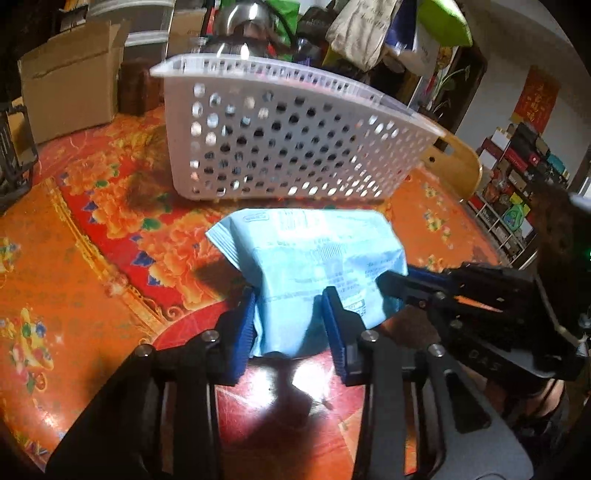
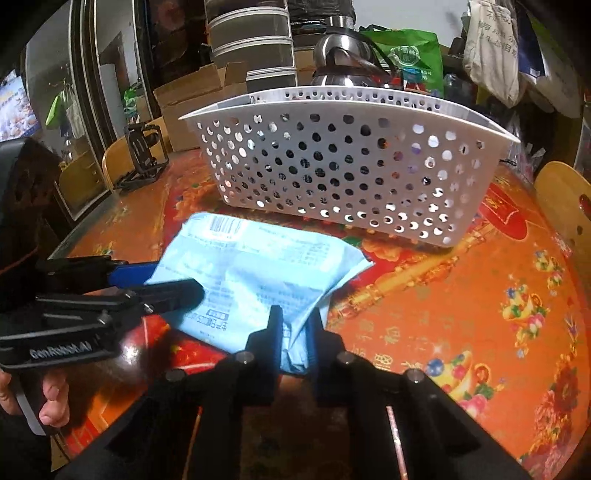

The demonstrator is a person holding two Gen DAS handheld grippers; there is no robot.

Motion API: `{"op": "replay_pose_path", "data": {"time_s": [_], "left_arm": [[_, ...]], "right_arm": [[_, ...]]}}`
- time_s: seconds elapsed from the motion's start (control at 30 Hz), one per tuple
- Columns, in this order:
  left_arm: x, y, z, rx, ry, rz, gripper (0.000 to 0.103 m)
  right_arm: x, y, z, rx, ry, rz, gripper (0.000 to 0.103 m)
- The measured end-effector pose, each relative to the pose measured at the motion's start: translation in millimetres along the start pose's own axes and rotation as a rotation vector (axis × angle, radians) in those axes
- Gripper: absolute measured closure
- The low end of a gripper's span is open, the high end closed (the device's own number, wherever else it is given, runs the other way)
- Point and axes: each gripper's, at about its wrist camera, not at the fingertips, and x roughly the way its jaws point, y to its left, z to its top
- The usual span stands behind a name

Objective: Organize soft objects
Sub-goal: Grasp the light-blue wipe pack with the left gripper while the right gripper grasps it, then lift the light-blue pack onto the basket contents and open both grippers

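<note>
A soft light-blue packet [image 1: 314, 251] with printed text is held just above the orange patterned table, in front of a white perforated basket [image 1: 280, 144]. My left gripper [image 1: 290, 306] is shut on the packet's near edge. My right gripper [image 2: 295, 325] is shut on the packet's [image 2: 258, 266] other near corner, bunching it. The basket [image 2: 351, 166] stands just behind the packet. The right gripper also shows in the left wrist view [image 1: 399, 284], and the left gripper in the right wrist view [image 2: 173, 284].
Cardboard boxes [image 1: 70, 81], a steel kettle [image 2: 343, 55] and hanging bags [image 1: 362, 29] crowd behind the basket. A black camera cage [image 2: 142, 151] sits at the table's left. A wooden chair back [image 2: 569, 218] stands at the right edge.
</note>
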Motion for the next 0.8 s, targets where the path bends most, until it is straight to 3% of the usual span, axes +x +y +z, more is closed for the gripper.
{"op": "replay_pose_path", "data": {"time_s": [0.5,0.8], "left_arm": [[-64,-32,15,0.060,-0.138,-0.021,0.074],[-104,-49,81,0.091,-0.213,-0.026,0.074]], "right_arm": [[-57,5,2,-0.013,-0.128,-0.023,0.094],[-105,8,47,-0.035,-0.232,-0.040,0.094]]}}
